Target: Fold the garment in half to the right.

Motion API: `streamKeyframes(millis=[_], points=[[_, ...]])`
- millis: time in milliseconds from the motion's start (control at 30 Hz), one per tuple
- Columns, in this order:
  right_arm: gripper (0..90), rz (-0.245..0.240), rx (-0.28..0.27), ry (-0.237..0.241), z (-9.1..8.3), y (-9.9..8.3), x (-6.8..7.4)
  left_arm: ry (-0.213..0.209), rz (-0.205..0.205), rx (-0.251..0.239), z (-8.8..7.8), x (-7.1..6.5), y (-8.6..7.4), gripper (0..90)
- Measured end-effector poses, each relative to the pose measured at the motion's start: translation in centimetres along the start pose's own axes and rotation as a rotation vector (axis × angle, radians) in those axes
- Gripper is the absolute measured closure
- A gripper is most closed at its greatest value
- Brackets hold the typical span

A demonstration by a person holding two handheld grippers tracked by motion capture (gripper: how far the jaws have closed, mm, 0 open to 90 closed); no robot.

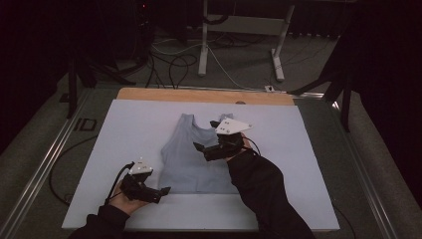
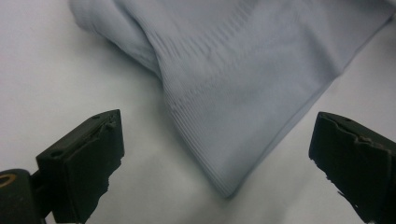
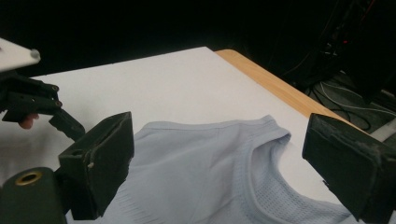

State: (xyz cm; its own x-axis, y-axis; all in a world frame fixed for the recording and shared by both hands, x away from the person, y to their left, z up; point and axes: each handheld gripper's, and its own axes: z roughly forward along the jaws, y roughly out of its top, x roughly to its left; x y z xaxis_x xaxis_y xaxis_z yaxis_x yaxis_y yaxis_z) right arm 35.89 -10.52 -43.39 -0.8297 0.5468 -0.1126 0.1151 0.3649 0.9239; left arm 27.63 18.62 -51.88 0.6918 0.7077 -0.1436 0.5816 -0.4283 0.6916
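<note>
Pale-blue tank top point(image 1: 195, 157) lies flat, seemingly untouched, between both spread tongs.

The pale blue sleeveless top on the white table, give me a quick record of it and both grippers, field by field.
garment: pale blue ribbed sleeveless top, lying flat, neckline toward the far edge
surface: white board on a wooden-edged table
left gripper: open, at the top's near left hem corner, corner between the jaws, not clamped
right gripper: open, above the top's middle, pointing toward its left side
fabric state: fold running up from the hem corner
</note>
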Motion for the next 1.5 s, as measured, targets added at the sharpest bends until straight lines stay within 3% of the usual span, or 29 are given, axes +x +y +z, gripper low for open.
streamKeyframes(millis=[200,333,567,767,933,1033,1100,1267,1500], points=[[9.2,-0.009,0.006,0.008,0.4,0.0,-0.1,-0.032,-0.023,0.037,0.6,0.2,-0.1,18.4],[9.3,-0.009,0.011,0.018,0.9,0.0,0.1,-0.044,-0.056,0.039,1.1,0.4,0.0,20.4],[9.3,-0.015,0.019,0.029,1.8,0.2,0.3,-0.079,-0.047,0.050,1.4,0.4,0.5,31.4],[9.3,-0.019,0.018,0.038,2.5,0.4,0.4,-0.122,-0.074,0.053,1.1,0.3,0.5,43.9],[9.3,-0.019,0.018,0.038,3.1,0.5,0.4,-0.131,-0.090,0.053,1.2,-0.1,0.5,52.3],[9.3,-0.006,0.017,0.038,3.6,0.5,0.3,-0.111,-0.095,0.055,1.2,-0.4,0.6,59.4],[9.3,-0.011,0.024,0.034,4.0,0.6,0.1,-0.097,-0.115,0.047,1.0,-0.4,0.6,68.5],[9.3,-0.006,0.038,0.032,5.3,0.8,-0.1,-0.089,-0.120,0.046,0.9,-0.6,0.6,83.3],[9.6,0.004,0.069,0.027,7.4,1.1,-1.2,-0.084,-0.097,0.042,0.8,-1.0,0.8,84.9]])
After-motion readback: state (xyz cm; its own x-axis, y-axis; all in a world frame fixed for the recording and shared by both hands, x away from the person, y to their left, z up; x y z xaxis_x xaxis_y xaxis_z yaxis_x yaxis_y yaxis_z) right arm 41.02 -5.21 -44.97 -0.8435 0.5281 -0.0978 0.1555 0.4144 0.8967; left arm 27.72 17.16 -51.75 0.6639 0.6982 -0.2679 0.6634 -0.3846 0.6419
